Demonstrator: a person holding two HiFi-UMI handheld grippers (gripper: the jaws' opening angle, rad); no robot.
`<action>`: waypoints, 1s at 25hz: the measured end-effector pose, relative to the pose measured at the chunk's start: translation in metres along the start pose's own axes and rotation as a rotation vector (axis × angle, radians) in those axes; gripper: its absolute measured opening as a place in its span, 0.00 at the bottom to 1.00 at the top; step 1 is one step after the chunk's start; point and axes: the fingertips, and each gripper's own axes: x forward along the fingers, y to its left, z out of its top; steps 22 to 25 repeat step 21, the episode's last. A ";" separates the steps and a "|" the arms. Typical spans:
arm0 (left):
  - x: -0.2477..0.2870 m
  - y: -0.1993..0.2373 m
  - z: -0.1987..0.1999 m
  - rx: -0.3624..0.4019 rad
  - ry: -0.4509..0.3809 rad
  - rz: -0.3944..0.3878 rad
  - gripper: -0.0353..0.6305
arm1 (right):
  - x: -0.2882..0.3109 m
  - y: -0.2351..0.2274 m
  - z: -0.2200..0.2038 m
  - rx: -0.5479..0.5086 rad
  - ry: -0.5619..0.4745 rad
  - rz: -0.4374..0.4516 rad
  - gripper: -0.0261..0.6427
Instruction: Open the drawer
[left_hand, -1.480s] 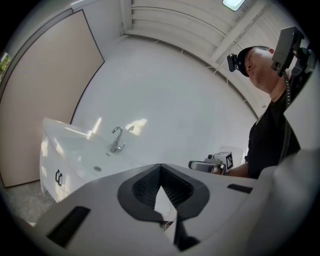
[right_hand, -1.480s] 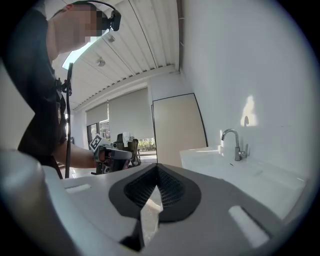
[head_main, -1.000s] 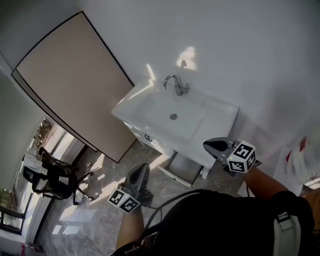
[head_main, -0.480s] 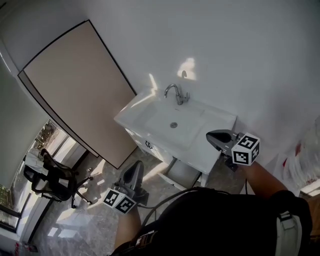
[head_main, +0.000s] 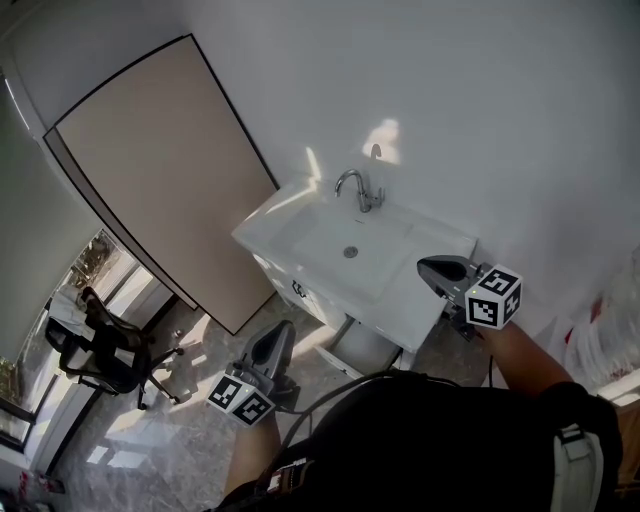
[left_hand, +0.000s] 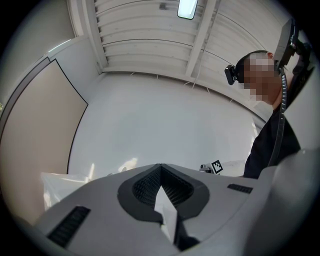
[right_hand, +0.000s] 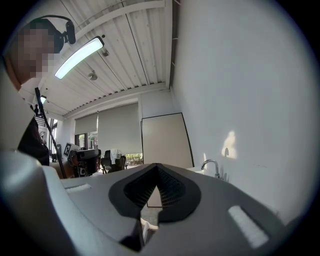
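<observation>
Head view: a white sink cabinet stands against the white wall, with a chrome faucet at the back of its basin. The drawer is in the cabinet front below the basin's left part. It is white with a small dark handle, and at this size I cannot tell whether it sits flush. A tall beige panel leans on the wall to the left, and an office chair stands on the grey floor further left.

The left gripper is held out over the floor in front of the cabinet, its tip toward the drawer front but apart from it. The right gripper is held by the cabinet's right end on a bare forearm and points left across the picture.

Left gripper view: the jaws of the left gripper are closed tip to tip with nothing between them. They are raised toward the wall, with the beige panel at the left.

Right gripper view: the jaws of the right gripper are likewise closed and empty. They are held about level, with the faucet to their right and the beige panel beyond.
</observation>
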 end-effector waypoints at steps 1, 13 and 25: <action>0.001 -0.001 -0.001 0.000 0.002 -0.002 0.05 | 0.000 0.000 -0.001 -0.003 0.002 -0.001 0.04; 0.006 -0.001 -0.003 0.007 0.015 -0.002 0.05 | 0.000 -0.003 -0.005 -0.030 0.007 0.006 0.03; 0.006 -0.001 -0.002 0.009 0.024 -0.006 0.05 | 0.000 -0.002 -0.004 -0.032 0.009 0.009 0.04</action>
